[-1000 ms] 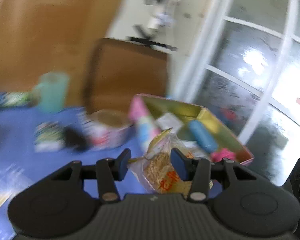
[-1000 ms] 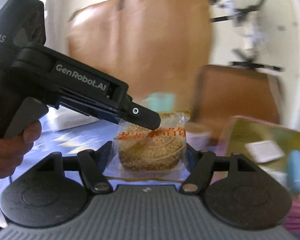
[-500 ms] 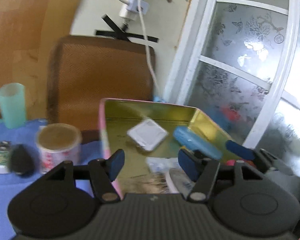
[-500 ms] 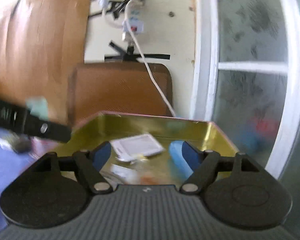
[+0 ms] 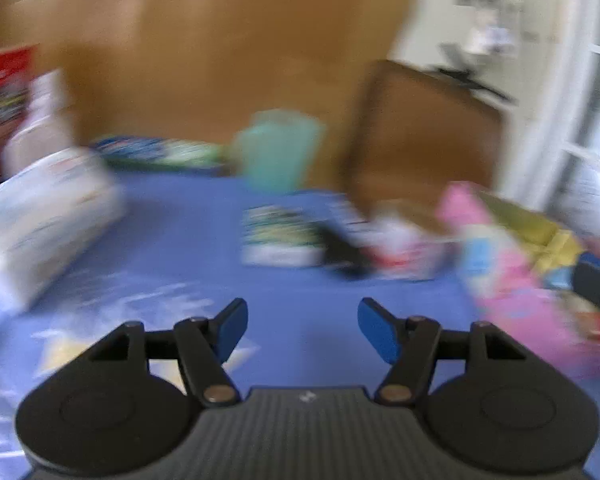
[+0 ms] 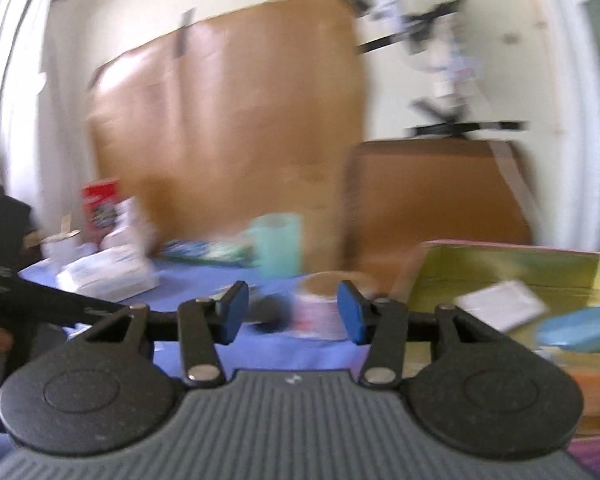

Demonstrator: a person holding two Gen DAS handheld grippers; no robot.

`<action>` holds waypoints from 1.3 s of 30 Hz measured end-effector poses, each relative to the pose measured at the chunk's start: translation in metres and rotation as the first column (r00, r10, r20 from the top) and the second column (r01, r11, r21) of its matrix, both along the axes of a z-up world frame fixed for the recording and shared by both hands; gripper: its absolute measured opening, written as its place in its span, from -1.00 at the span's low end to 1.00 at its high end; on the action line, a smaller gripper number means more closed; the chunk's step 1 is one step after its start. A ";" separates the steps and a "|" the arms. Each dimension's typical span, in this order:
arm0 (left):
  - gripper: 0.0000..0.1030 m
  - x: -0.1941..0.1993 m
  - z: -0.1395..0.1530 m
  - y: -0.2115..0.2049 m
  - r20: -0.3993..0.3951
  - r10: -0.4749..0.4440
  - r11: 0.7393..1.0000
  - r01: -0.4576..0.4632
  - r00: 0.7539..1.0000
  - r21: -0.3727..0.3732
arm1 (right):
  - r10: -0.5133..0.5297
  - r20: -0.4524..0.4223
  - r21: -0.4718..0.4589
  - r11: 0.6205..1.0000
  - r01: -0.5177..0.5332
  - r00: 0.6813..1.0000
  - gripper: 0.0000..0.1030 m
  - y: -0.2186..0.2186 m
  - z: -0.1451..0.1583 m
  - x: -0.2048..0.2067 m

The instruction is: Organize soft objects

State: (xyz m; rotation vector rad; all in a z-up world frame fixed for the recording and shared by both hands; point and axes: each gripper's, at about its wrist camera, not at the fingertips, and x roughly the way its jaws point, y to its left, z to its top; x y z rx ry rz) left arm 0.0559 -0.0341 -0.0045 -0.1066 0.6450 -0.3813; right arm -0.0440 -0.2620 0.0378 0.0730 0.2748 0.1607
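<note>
Both grippers swung off 1 pink tin (image 6: 512, 276), left gripper (image 5: 302, 326) empty, apart, right gripper (image 6: 288, 312) narrowing, empty

A matt blue cloth (image 5: 188, 240) is seen covering the table. To its right, the box (image 6: 480, 268) shows a glossy, gold metallic lining and a pink outer wall. Beyond the cloth, a translucent, pale-green plastic cup (image 6: 278, 246) is seen, and behind that a dull brown board (image 6: 236, 128) like cardboard. At the cloth's left edge, white packs (image 5: 40, 216) in shiny plastic wrap are blurred.
</note>
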 end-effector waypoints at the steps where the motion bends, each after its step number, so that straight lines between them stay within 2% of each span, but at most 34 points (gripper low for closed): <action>1: 0.21 0.003 -0.004 0.013 -0.005 0.035 0.999 -0.035 0.999 0.023 | 0.033 -0.022 0.001 0.999 -0.033 0.999 0.01 0.012 -0.003 0.010; 4: 0.21 0.007 -0.017 0.046 0.007 0.117 0.990 -0.117 0.993 0.081 | 0.096 -0.089 0.021 0.995 -0.095 0.991 0.01 0.040 -0.012 0.042; 6: 0.20 0.013 -0.027 0.060 0.001 0.160 0.983 -0.160 0.987 0.090 | 0.114 -0.141 0.029 0.993 -0.111 0.983 0.01 0.057 -0.018 0.072; 8: 0.24 0.011 -0.029 0.069 0.016 0.160 0.987 -0.161 0.987 0.028 | 0.115 -0.181 0.013 0.993 -0.115 0.977 0.03 0.075 -0.023 0.105; 10: 0.24 0.010 -0.028 0.069 0.022 0.162 0.986 -0.163 0.986 0.025 | 0.085 -0.215 -0.009 0.996 -0.089 0.973 0.08 0.090 -0.026 0.138; 13: 0.24 0.009 -0.028 0.070 0.020 0.160 0.987 -0.160 0.987 0.014 | 0.040 -0.289 -0.028 0.998 -0.051 0.956 0.30 0.104 -0.036 0.191; 15: 0.24 0.010 -0.029 0.074 0.017 0.163 0.987 -0.163 0.986 -0.004 | -0.001 -0.357 -0.016 1.000 -0.005 0.934 0.29 0.105 -0.047 0.221; 17: 0.24 0.011 -0.030 0.075 0.016 0.169 0.986 -0.169 0.986 -0.012 | 0.006 -0.421 0.014 1.000 -0.001 0.907 0.13 0.103 -0.059 0.237; 19: 0.24 0.010 -0.031 0.075 0.014 0.173 0.985 -0.172 0.985 -0.021 | 0.029 -0.410 -0.001 0.999 -0.032 0.912 0.11 0.109 -0.061 0.230; 22: 0.24 0.010 -0.031 0.078 0.010 0.172 0.984 -0.172 0.985 -0.039 | 0.139 -0.403 0.018 0.989 -0.144 0.904 0.11 0.113 -0.056 0.191; 26: 0.28 0.010 -0.031 0.077 0.010 0.167 0.985 -0.167 0.986 -0.037 | 0.264 -0.378 -0.029 0.955 -0.297 0.887 0.11 0.106 -0.052 0.108; 29: 0.30 0.010 -0.031 0.074 0.012 0.163 0.987 -0.163 0.987 -0.014 | 0.318 -0.361 -0.038 0.934 -0.354 0.877 0.15 0.095 -0.048 0.046; 30: 0.32 0.010 -0.031 0.073 0.013 0.160 0.987 -0.160 0.987 -0.008 | 0.321 -0.356 -0.030 0.935 -0.354 0.878 0.15 0.091 -0.047 0.031; 32: 0.36 0.009 -0.031 0.072 0.012 0.147 0.989 -0.147 0.989 -0.004 | 0.298 -0.336 -0.031 0.945 -0.326 0.894 0.42 0.087 -0.048 0.008; 34: 0.36 0.008 -0.030 0.072 0.008 0.133 0.991 -0.133 0.991 -0.010 | 0.251 -0.300 -0.015 0.964 -0.267 0.920 0.55 0.078 -0.048 -0.014; 36: 0.36 0.005 -0.028 0.073 -0.005 0.108 0.994 -0.108 0.994 -0.034 | 0.238 -0.282 0.010 0.970 -0.245 0.929 0.56 0.073 -0.050 -0.020; 39: 0.31 -0.008 -0.024 0.067 -0.053 0.034 0.990 -0.041 0.998 -0.136 | 0.236 -0.267 0.008 0.970 -0.242 0.935 0.56 0.073 -0.054 -0.028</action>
